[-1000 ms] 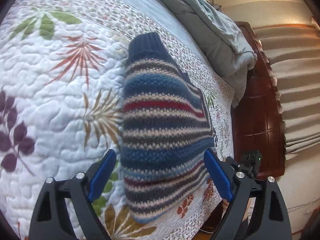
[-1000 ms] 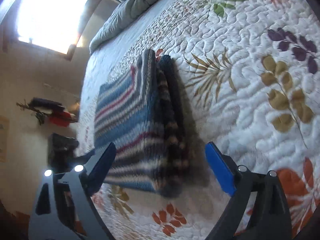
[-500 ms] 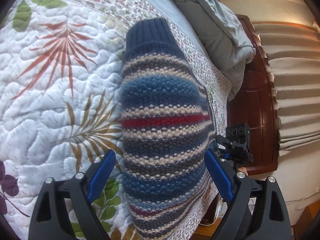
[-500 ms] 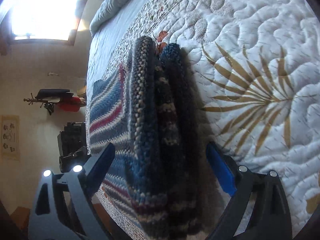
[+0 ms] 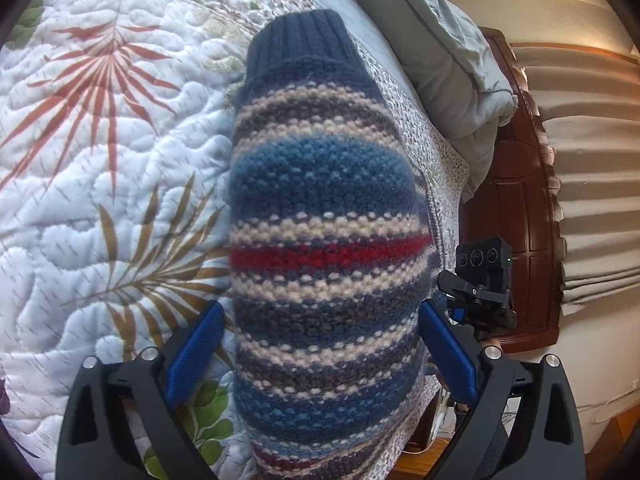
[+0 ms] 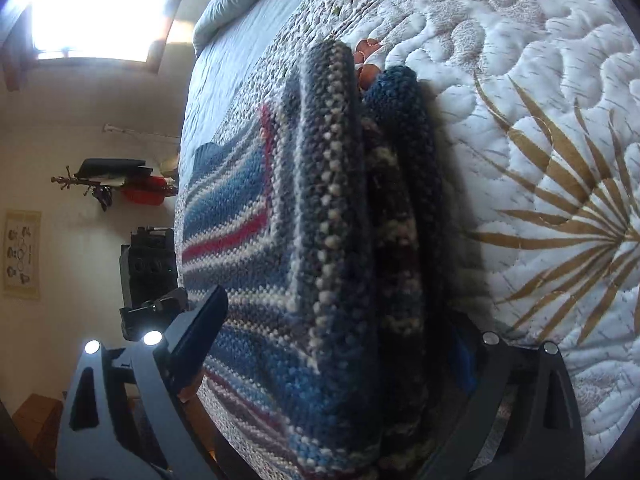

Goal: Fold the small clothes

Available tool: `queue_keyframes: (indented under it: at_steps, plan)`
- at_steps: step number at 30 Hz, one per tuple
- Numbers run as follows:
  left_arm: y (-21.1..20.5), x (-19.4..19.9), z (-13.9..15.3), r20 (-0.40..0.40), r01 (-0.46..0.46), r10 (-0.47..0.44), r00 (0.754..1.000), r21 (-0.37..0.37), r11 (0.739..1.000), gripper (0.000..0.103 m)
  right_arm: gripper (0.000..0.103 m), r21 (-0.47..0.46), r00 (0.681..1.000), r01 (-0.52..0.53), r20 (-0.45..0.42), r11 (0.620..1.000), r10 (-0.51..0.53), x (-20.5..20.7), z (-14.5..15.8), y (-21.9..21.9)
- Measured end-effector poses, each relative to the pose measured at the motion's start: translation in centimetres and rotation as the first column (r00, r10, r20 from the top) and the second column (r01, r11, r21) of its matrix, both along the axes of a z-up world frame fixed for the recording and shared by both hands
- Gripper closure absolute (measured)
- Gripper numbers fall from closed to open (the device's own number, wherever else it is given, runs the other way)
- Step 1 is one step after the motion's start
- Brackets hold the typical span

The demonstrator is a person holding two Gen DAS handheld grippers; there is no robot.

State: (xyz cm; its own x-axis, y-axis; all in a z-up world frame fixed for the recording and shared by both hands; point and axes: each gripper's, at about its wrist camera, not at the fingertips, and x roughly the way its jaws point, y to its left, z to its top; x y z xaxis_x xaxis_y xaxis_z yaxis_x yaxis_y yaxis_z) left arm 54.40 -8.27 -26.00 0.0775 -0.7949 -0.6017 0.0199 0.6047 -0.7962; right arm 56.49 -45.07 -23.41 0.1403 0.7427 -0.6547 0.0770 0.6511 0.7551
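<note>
Both grippers moved in over last second. Sweater [image 5: 328, 248] lay folded on bed quilt [image 5: 100, 184]. Left gripper [image 5: 320, 344] and right gripper [image 6: 332, 344]: fingers apart, straddling sweater ends, not clamped. Probably final grab or lift coming.

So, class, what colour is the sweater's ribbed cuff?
Dark navy cuff, clearest in the left wrist view.

The knitted sweater [image 5: 328, 248] is showing bands of blue, cream, grey-brown and one bright red stripe, with a plain navy ribbed cuff [image 5: 300, 44] at twelve o'clock. The white quilt [image 5: 100, 160] under it is displaying rust-red and tan palm fronds toward nine o'clock and green leaves at seven. The gripper pads [image 5: 196, 348] are glowing royal blue on black frames.
</note>
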Motion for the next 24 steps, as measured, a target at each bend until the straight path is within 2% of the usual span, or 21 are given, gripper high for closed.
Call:
queue_keyframes:
  at_steps: [3,4,5,6,7,10,18,24]
  plan:
    - [-0.3,-0.3,-0.2,0.013,0.006,-0.006,1.0,0.021,1.0,0.01,0.011,-0.039,0.999,-0.025,0.022,0.999,0.026,-0.1,0.5,1.4]
    - [-0.3,-0.3,-0.2,0.017,0.006,-0.007,1.0,0.026,1.0,0.012,0.02,-0.057,0.999,-0.033,0.027,0.998,0.035,-0.1,0.5,1.6]
    - [-0.4,-0.3,-0.2,0.021,0.008,-0.008,1.0,0.031,0.999,0.016,0.024,-0.086,0.999,-0.035,0.029,0.996,0.038,-0.1,0.4,1.8]
    - [-0.6,-0.3,-0.1,0.026,0.0,0.0,1.0,0.006,1.0,0.027,0.031,-0.089,0.999,-0.03,0.029,0.996,0.033,-0.1,0.4,1.9]
    - [-1.0,-0.3,0.0,0.025,0.012,-0.012,1.0,0.005,1.0,0.028,0.038,-0.086,0.999,-0.029,0.03,0.996,0.032,-0.1,0.3,2.1]
    - [-1.8,-0.2,0.4,0.031,0.014,-0.016,0.999,0.035,0.999,0.032,0.049,-0.089,0.998,-0.033,0.042,0.996,0.036,0.0,0.1,2.4]
    - [-3.2,-0.3,2.8,0.062,-0.01,0.002,0.998,0.123,0.992,0.048,0.06,-0.159,0.995,-0.002,0.099,0.987,0.018,-0.8,1.2,3.5]
    - [-3.4,-0.7,5.9,0.108,-0.006,-0.011,0.994,0.159,0.987,0.052,0.063,-0.188,0.991,0.002,0.135,0.982,0.024,-2.2,3.1,4.9]
